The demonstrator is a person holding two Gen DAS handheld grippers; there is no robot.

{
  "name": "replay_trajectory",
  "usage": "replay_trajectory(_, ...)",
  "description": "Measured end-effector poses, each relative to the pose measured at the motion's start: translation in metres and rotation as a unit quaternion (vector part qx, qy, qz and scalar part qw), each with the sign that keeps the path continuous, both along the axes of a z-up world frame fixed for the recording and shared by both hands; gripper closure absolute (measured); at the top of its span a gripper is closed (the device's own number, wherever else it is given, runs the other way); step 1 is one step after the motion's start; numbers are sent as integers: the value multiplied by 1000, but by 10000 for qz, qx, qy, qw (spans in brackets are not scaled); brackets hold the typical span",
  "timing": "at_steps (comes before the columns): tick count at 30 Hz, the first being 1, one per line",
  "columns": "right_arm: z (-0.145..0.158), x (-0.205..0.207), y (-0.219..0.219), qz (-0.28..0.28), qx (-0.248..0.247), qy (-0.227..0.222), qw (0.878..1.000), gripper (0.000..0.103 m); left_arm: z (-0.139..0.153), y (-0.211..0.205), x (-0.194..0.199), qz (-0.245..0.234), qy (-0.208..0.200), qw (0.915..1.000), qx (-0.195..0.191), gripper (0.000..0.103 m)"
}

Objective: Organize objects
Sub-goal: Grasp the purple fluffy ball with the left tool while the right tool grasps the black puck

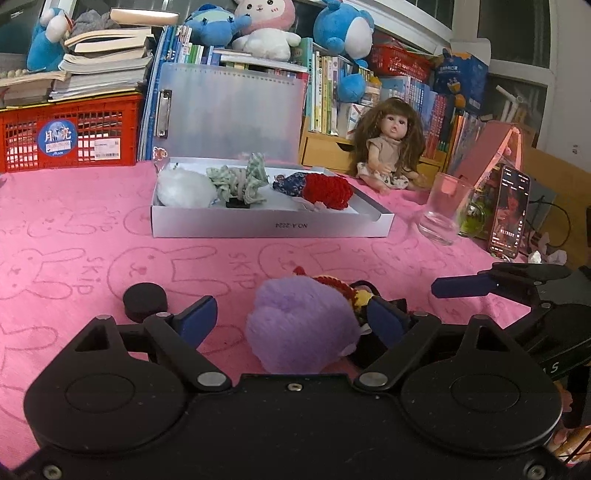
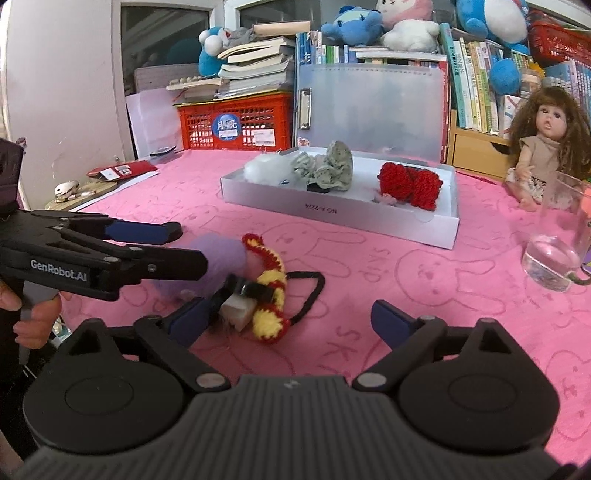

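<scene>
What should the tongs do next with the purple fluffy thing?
Probably close the left tongs on the purple pompom. It already sits between their open fingers on the pink cloth, and the white box behind holds similar hair ties, so it likely goes there.

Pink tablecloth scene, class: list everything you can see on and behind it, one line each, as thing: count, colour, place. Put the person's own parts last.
Pompom: one, purple, near cloth, between the left fingers.
Crochet scrunchie: one, red and yellow, beside the pompom.
Puck: one, black, near left.
Box: one, white, mid-cloth, lid up.
In the box: white fluff, green scrunchie, red crochet piece.
Glass: one, clear, right of the box.
Phone: one, screen lit, propped far right.
Doll: one, brown hair, seated behind the box.
Crate: one, red, back left, books on top.
Plush toys: several, blue and pink-white, on the bookshelf.
Left gripper: open.
Right gripper: open.
Hand: one, on the left gripper's handle.
</scene>
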State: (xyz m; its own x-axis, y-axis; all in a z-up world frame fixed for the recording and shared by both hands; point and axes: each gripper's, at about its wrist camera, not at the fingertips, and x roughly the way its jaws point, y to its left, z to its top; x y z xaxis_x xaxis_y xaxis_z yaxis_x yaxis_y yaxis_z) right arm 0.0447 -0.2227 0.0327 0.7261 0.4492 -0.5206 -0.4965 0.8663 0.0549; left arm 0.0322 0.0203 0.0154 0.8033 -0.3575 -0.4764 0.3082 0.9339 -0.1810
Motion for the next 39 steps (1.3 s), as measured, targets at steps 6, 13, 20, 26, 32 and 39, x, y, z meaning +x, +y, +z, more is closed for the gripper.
replay_trajectory(6,3,0,0,41,137,-12,9999,19,-2,1,4,-20,88,9998,-156,35)
replay_trajectory(13,5,5,-2,61,467,159,9988,36,-4,0,8,-81,145,9996,-212,43)
replay_trajectory(20,4,16,1,190,786,391,9960,46,-9,-2,11,-148,244,9992,-275,43)
replay_trajectory(26,2,24,-5,201,1150,680,9908,60,-11,-2,12,-190,289,9986,-405,51)
replay_trajectory(32,-1,28,-11,187,1390,891,9861,60,-8,-2,9,-161,199,9989,-392,54)
replay_trajectory(39,0,27,-12,154,1458,912,9850,66,-3,3,8,-39,109,9989,-453,56)
